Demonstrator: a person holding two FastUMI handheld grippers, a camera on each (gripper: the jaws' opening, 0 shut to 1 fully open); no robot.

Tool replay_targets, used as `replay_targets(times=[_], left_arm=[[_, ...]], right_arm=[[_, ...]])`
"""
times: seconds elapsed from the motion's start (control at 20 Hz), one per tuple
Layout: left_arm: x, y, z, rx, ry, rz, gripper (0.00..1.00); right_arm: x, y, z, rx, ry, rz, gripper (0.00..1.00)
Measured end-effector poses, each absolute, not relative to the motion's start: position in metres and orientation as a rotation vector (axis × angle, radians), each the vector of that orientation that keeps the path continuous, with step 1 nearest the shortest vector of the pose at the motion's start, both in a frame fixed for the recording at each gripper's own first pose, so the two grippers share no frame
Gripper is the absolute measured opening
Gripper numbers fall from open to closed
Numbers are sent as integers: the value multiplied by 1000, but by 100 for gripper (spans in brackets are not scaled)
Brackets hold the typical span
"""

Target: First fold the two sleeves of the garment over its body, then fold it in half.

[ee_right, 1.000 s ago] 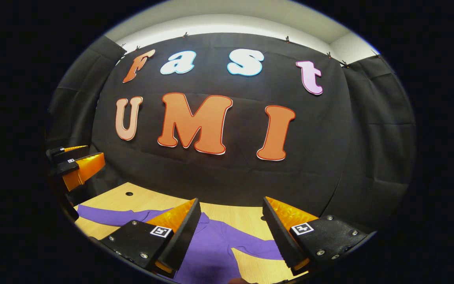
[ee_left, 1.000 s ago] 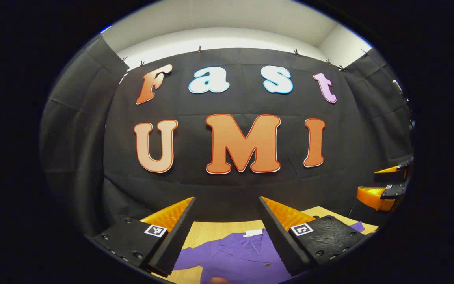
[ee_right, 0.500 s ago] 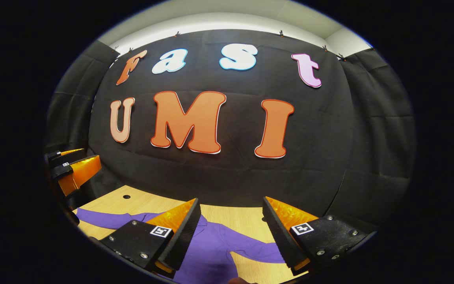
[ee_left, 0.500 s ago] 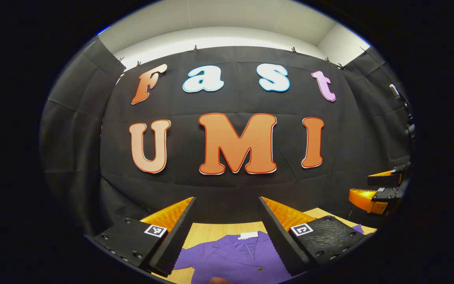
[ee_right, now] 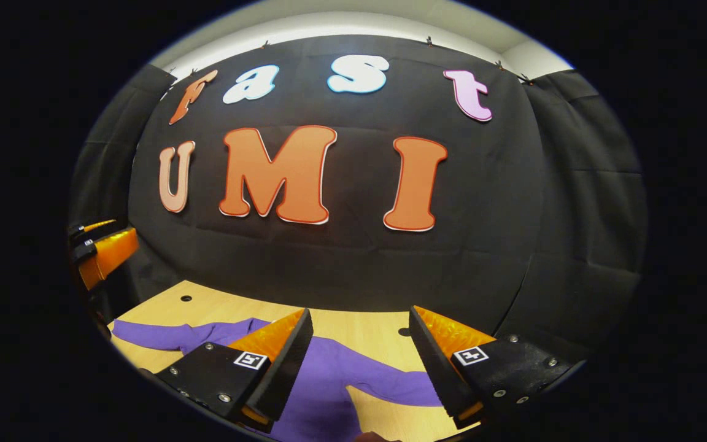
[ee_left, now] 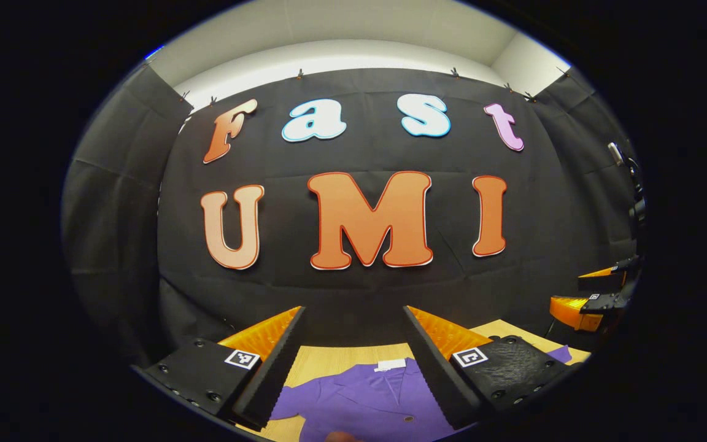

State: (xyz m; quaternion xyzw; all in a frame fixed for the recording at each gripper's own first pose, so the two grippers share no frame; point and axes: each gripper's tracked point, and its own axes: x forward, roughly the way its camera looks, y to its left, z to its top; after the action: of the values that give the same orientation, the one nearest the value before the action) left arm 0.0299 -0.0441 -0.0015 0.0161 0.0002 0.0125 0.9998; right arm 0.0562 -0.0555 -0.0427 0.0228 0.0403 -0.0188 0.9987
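**Both grippers high over a flat garment, nothing folded yet**

Start on your left. Your left gripper (ee_left: 353, 319) hangs above the desk (ee_left: 341, 356) with its fingers spread wide and nothing between them. The purple garment (ee_left: 366, 402) lies below and ahead of it, collar end toward the booth wall, so in the left gripper view you are looking down onto the collar and the buttoned front. One sleeve (ee_right: 157, 334) runs out flat toward the left in the right gripper view, lying across the desk, away from the body.

Moving right, your right gripper (ee_right: 359, 322) is also held up off the cloth, fingers spread and empty. The other sleeve (ee_right: 390, 383) slants away to the right beneath it, passing under the gap between its fingers.

The garment's long axis, as far as I can judge, runs from you toward the wall, with the sleeves reaching out sideways. So each sleeve sits nearer its own hand: drop each gripper down and outward toward its cuff. The cuffs themselves are hidden from view.
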Motion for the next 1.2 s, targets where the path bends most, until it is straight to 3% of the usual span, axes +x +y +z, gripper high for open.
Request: replay_targets(times=[0.3, 0.7, 1.2], left_arm=[[26, -55, 14, 59, -48, 24, 98], [23, -66, 13, 87, -29, 61, 100], [13, -67, 2, 109, 27, 154, 100]], right_arm=[[64, -114, -89, 50, 182, -142, 94], [72, -192, -194, 73, 444, -289, 95], [79, -254, -294, 260, 749, -341, 95]])
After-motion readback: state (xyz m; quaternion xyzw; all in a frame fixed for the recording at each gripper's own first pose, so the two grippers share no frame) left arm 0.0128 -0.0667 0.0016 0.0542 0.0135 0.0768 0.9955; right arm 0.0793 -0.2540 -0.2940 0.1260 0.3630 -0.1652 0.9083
